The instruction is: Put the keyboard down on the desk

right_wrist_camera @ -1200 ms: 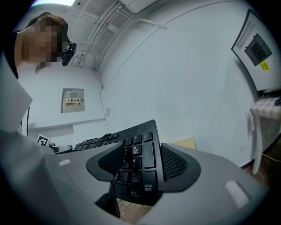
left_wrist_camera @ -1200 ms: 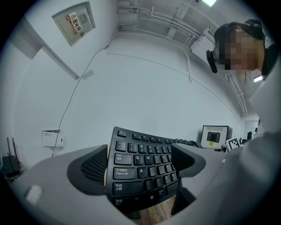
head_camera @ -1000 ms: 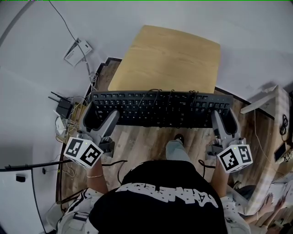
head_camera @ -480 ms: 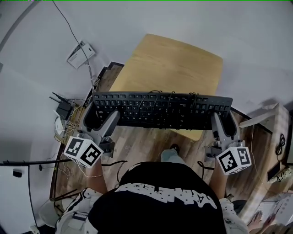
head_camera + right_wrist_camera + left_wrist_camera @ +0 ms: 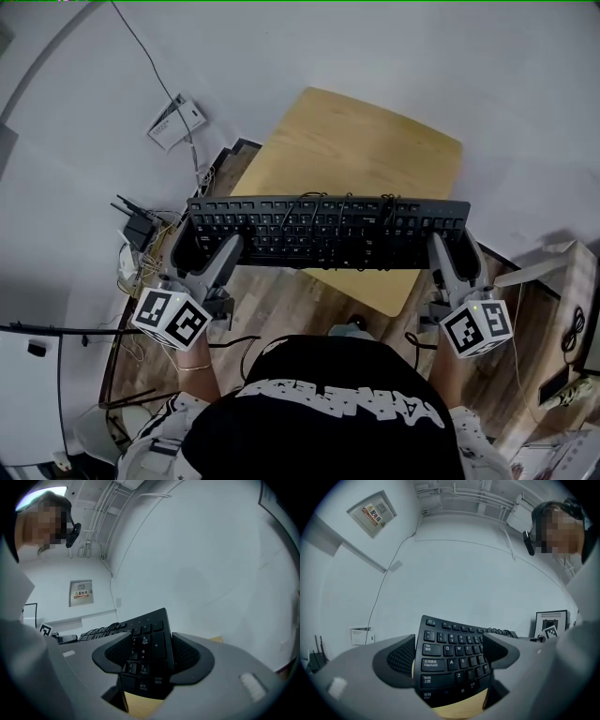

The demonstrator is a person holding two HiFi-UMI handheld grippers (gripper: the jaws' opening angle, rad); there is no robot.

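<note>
**A:** Where is the keyboard (image 5: 328, 230)?

**B:** It is strung between the two tools, lying level with its keys up. The left tool (image 5: 202, 246) has its left end and the right tool (image 5: 450, 255) has its right end.

**A:** How do the tools stand?

**B:** Each one pinches the keyboard. In the left gripper view the jaws close on the end with the Caps Lock and Shift keys, one jaw over the keys and one under the board. In the right gripper view the jaws clamp the number-pad end the same way.

**A:** And the tabletop (image 5: 366, 150)?

**B:** It is pale wood, and it lies ahead of both tools and between them. From the head view the keyboard's middle covers the tabletop's near part, while both gripped ends reach out past its sides. Both gripper views show a strip of that wood just under the keyboard's near edge. I cannot tell whether the board touches it.

**A:** Is anything on the keys?

**B:** A thin black cable (image 5: 342, 208) runs in loose loops across the top rows, between the two tools.

**A:** What lies around them?

**B:** Behind each tool sits its marker cube, and the left one (image 5: 172, 319) is tilted. Wood floor (image 5: 281, 298) shows below the keyboard, between the tools. Out beyond the left tool a black router (image 5: 136, 225) with antennas sits among cords by the wall.
</note>
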